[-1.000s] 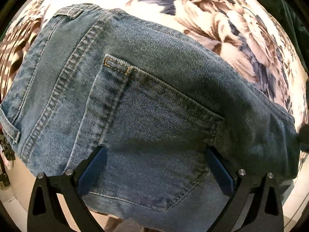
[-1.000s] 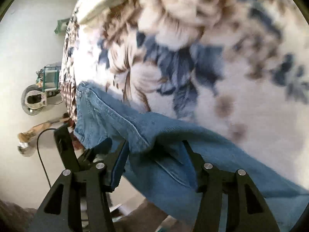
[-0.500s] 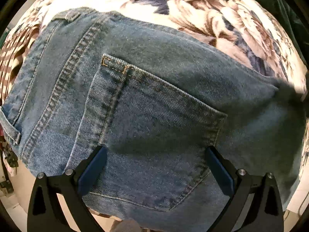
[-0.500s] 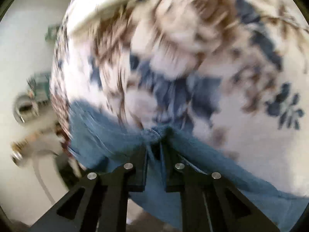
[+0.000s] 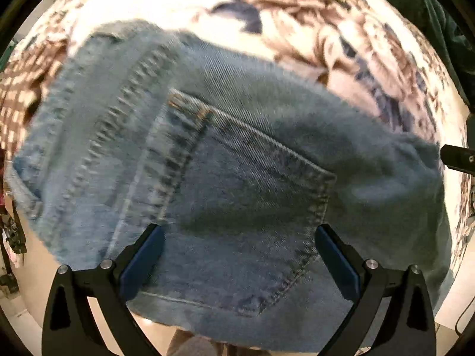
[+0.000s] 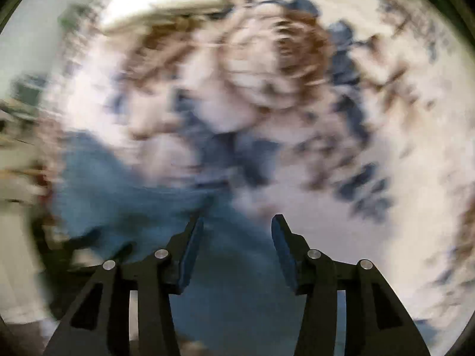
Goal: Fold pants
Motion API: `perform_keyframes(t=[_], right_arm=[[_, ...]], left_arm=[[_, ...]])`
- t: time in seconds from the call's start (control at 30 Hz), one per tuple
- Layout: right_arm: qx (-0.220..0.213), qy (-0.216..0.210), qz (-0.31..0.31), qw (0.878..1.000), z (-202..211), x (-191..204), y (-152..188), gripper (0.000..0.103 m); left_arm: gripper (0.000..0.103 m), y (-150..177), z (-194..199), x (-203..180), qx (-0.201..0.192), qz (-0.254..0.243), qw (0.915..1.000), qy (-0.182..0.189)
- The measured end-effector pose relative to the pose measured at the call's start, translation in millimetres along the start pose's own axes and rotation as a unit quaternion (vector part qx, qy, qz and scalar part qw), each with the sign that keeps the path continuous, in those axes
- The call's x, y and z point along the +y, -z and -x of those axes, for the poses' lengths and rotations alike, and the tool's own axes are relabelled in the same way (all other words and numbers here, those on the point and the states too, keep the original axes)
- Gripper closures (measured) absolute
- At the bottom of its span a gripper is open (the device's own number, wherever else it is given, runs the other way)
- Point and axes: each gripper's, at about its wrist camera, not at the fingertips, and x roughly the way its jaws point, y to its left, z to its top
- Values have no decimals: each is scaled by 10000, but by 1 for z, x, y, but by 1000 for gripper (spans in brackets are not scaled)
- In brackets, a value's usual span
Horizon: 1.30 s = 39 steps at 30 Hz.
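- On the flowered bedspread (image 5: 311,14) lie the jeans (image 5: 237,163), back pocket up.
- Left claw (image 5: 237,246) hangs spread above them, touching nothing.
- Right claw (image 6: 237,237) is opening over the denim, pinching nothing.

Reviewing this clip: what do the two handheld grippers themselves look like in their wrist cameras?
Both look alike. The left gripper and right gripper each have two matte black fingers with triangular cut-outs and round silver screws. Dark blue flat pads line the inner faces of the fingertips. No cables, markings, sleeves or hands show on either tool.
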Motion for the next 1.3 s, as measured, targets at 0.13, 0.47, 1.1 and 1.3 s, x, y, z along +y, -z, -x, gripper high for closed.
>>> perform_keyframes(t=[0.13, 0.47, 1.1, 1.3], right_arm=[[592, -145, -17, 9981, -45, -1, 14, 52], [-1235, 394, -1742, 9761, -12, -78, 0, 66], [-1248, 96, -2443, 9616, 11, -138, 116, 69], [-932, 279, -2837, 9540, -9, -176, 143, 87]], left_arm=[[0, -10, 23, 1, -250, 34, 9997, 1], [0, -56, 24, -34, -458, -300, 9985, 62], [0, -96, -16, -125, -234, -1229, 9920, -149], [0, -69, -9, -145, -243, -1533, 9879, -52]])
